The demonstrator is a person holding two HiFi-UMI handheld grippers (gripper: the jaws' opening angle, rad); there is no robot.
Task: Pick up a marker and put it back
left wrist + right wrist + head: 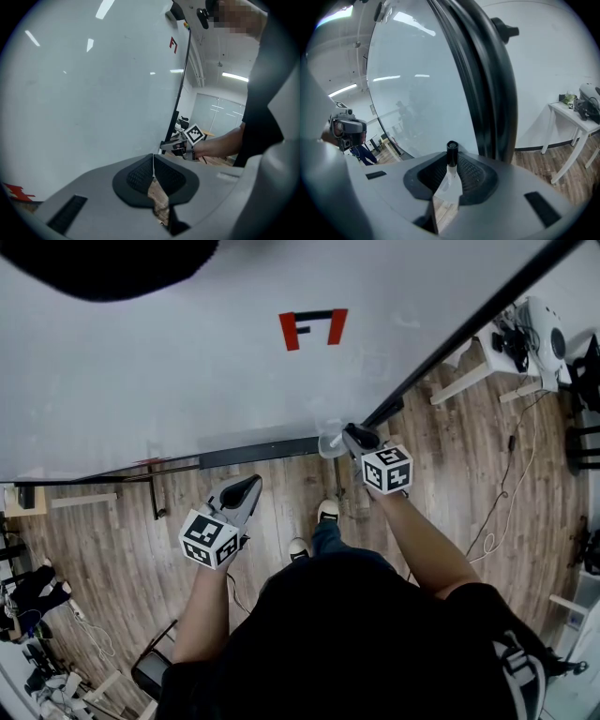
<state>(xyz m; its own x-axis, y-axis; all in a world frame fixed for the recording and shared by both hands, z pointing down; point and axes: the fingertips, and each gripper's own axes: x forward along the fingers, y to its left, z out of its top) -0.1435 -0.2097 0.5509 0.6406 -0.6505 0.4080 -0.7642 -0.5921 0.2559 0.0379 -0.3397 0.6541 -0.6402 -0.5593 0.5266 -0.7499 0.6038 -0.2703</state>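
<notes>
A marker point(452, 153) with a black cap and a white body stands between the pads of my right gripper point(450, 169), which is shut on it. In the head view that gripper point(348, 439) is at the whiteboard's lower right corner, and the marker's white body point(330, 441) shows at its tip, just beside the right end of the dark tray ledge point(258, 454). My left gripper point(245, 487) hangs lower and to the left, below the ledge. Its pads point(140, 172) meet with nothing between them.
The whiteboard point(187, 352) fills the space ahead and carries a red and black mark point(313, 328). Its black frame edge point(483, 79) rises right of the marker. A white table point(574, 123) with equipment stands at the right on the wooden floor point(450, 474).
</notes>
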